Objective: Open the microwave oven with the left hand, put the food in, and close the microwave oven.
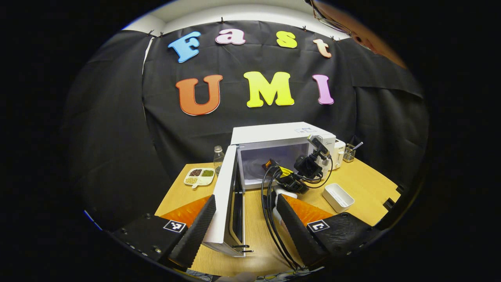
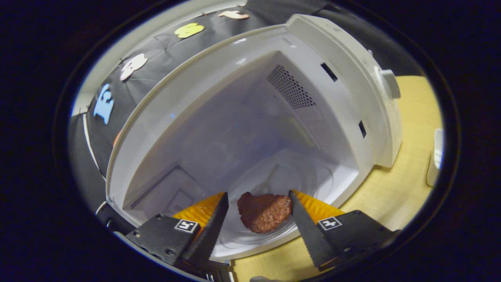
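Observation:
The white microwave [image 1: 274, 135] stands on the wooden table [image 1: 368, 176] with its door [image 1: 224, 203] swung wide toward me. The door's edge lies between the spread fingers of my left gripper [image 1: 246, 197], close to the left finger [image 1: 195, 231]; the gripper is open. My right gripper [image 1: 309, 168], trailing black cables, reaches into the oven mouth. In the right gripper view a brown piece of food [image 2: 263, 212] lies on the glass turntable [image 2: 282, 176] inside the cavity. It sits between the fingers of my open right gripper [image 2: 258, 193], with a small gap on its left side.
A white divided dish of beans [image 1: 199, 176] and a glass bottle [image 1: 218, 156] stand left of the oven. A white rectangular box [image 1: 338, 197] sits on the right, with a small white appliance [image 1: 339, 150] and a utensil holder [image 1: 349, 152] behind it. The oven's knob [image 2: 389, 84] faces right.

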Tool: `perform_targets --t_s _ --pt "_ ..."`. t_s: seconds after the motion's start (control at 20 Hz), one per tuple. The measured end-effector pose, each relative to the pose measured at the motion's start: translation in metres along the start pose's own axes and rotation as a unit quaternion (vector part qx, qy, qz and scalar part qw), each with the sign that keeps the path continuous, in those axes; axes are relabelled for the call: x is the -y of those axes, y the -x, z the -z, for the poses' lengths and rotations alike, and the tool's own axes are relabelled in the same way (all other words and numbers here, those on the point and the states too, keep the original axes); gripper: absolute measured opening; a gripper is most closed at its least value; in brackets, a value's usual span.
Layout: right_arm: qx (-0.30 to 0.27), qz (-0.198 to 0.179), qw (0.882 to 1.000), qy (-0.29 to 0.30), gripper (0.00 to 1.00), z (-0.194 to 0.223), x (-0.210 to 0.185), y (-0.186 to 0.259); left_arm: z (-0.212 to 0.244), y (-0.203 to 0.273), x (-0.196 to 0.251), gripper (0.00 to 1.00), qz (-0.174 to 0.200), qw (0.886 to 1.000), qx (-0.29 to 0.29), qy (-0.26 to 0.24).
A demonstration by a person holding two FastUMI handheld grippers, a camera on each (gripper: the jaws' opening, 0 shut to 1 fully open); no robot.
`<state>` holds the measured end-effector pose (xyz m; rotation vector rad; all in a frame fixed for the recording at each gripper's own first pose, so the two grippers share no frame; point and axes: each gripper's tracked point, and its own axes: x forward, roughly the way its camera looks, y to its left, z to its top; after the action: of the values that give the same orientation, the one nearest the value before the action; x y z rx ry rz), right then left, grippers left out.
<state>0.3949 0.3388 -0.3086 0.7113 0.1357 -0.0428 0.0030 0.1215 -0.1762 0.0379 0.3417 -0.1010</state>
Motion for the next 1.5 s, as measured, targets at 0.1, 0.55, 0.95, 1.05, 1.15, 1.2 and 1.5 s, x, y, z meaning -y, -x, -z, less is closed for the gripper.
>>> perform_targets --t_s 0.1,0.55,0.95,1.05,1.15,1.2,1.5 --pt "0.007 -0.001 1.000 0.025 0.99 -0.011 -0.001 0.009 -0.002 0.002 -0.002 0.96 -0.005 1.000 0.005 0.008" --pt "-0.028 -0.029 0.987 0.157 0.89 -0.072 0.008 0.101 -0.024 0.019 -0.019 0.96 -0.029 0.999 0.033 0.022" --pt "-0.091 -0.056 0.953 0.284 1.00 -0.168 0.042 0.244 -0.051 0.036 -0.069 0.96 -0.071 0.994 0.077 0.037" --pt "-0.094 -0.056 0.945 0.309 1.00 -0.189 0.051 0.272 -0.048 0.038 -0.083 0.96 -0.086 0.992 0.079 0.042" --pt "-0.096 -0.049 0.941 0.320 1.00 -0.206 0.060 0.297 -0.041 0.039 -0.093 0.96 -0.090 0.991 0.079 0.053" --pt "-0.100 -0.045 0.940 0.322 1.00 -0.211 0.064 0.308 -0.037 0.039 -0.098 0.96 -0.092 0.991 0.078 0.058" --pt "-0.098 -0.040 0.942 0.318 1.00 -0.235 0.061 0.346 -0.008 0.033 -0.115 0.93 -0.081 0.991 0.087 0.068"
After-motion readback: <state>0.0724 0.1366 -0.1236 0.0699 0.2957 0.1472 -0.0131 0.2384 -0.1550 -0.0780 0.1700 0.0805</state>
